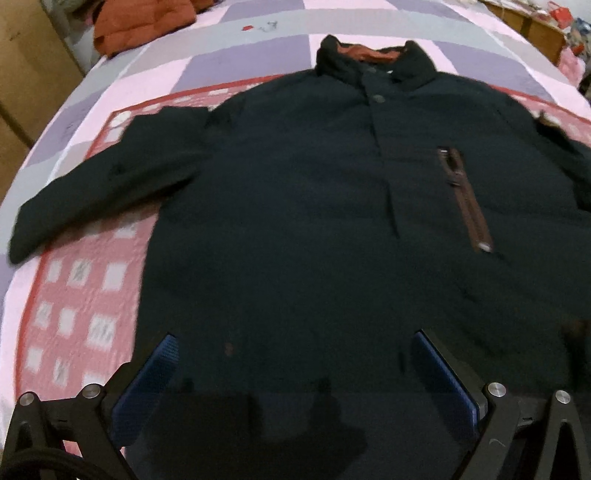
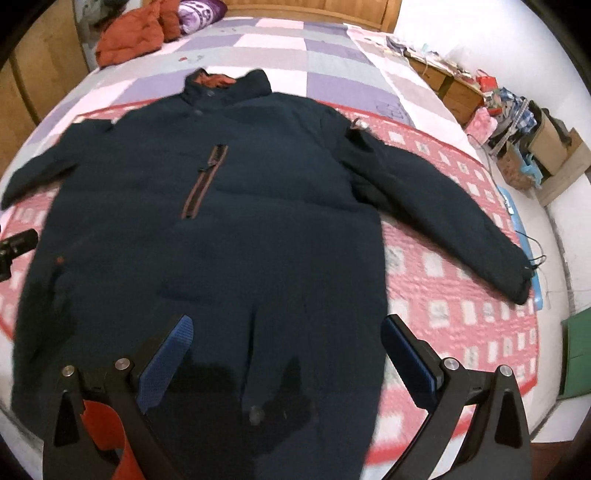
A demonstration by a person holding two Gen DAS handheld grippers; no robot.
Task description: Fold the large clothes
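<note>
Navy jacket (image 1: 295, 206) flat, face-up mid-bed (image 1: 85, 295), sleeves spread; I see left tongs (image 1: 295, 373), right tongs (image 2: 288, 354) both apart above hem.

Dark navy jacket (image 2: 221, 229) with a rust-brown zip (image 2: 201, 181); pink-and-white checked quilt (image 2: 461, 306); blue pads (image 2: 166, 365) line the jaws.

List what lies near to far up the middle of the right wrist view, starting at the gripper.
Right gripper, open above the hem → dark jacket spread flat → its brown-trimmed chest zipper → collar with orange lining → checked purple and pink quilt → orange garment at the far left → wooden headboard.
</note>
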